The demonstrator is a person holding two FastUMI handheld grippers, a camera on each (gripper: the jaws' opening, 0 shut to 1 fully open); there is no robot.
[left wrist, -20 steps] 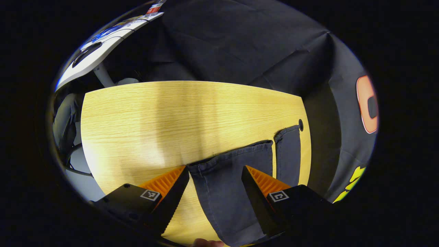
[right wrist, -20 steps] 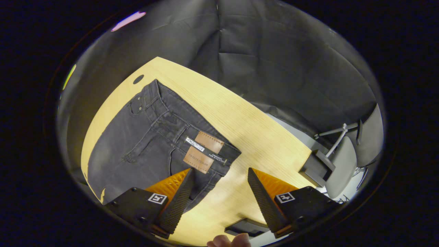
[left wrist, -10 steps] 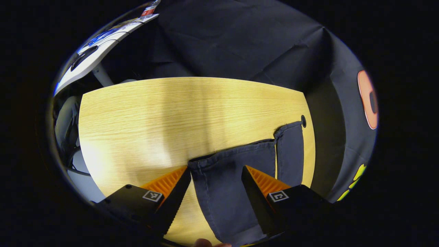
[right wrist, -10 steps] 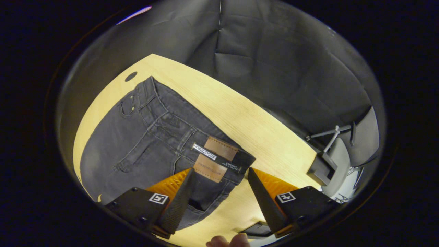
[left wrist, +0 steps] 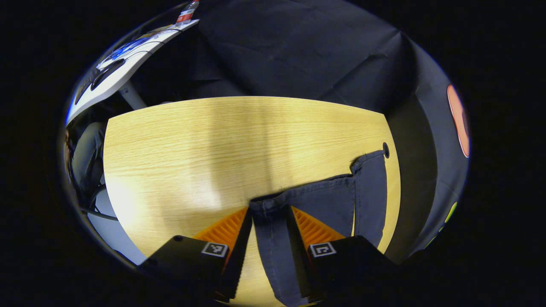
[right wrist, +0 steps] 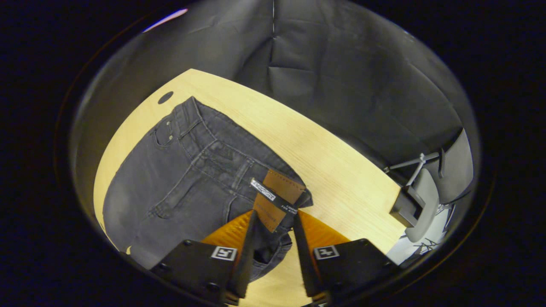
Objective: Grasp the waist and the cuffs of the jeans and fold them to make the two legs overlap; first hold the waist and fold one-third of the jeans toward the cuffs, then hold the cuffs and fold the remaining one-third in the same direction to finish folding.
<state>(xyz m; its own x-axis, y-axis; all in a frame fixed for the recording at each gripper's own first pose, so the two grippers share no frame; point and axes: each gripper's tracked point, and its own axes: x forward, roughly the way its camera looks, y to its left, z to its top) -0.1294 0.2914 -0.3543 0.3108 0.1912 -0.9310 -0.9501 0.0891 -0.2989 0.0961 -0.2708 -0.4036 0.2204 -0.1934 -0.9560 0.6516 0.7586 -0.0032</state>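
Dark grey denim jeans (right wrist: 179, 179) are laid flat on the pale wooden table (left wrist: 179, 145), legs side by side, not yet overlapped. The near leg's cuff (left wrist: 273, 204) is bracketed by the left gripper (left wrist: 269, 221), narrowed but maybe not fully pinched. The waistband corner with the brown leather patch (right wrist: 279, 198) is bunched between the right gripper (right wrist: 275, 226), apparently clamped. If only the top layer is caught, or the cuff grip is loose, fabric could slip out mid-fold and the legs could end up crooked.

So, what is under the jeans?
The jeans lie flat on the wooden table, which shows around them. The tabletop beneath the denim is covered, so anything there cannot be seen.
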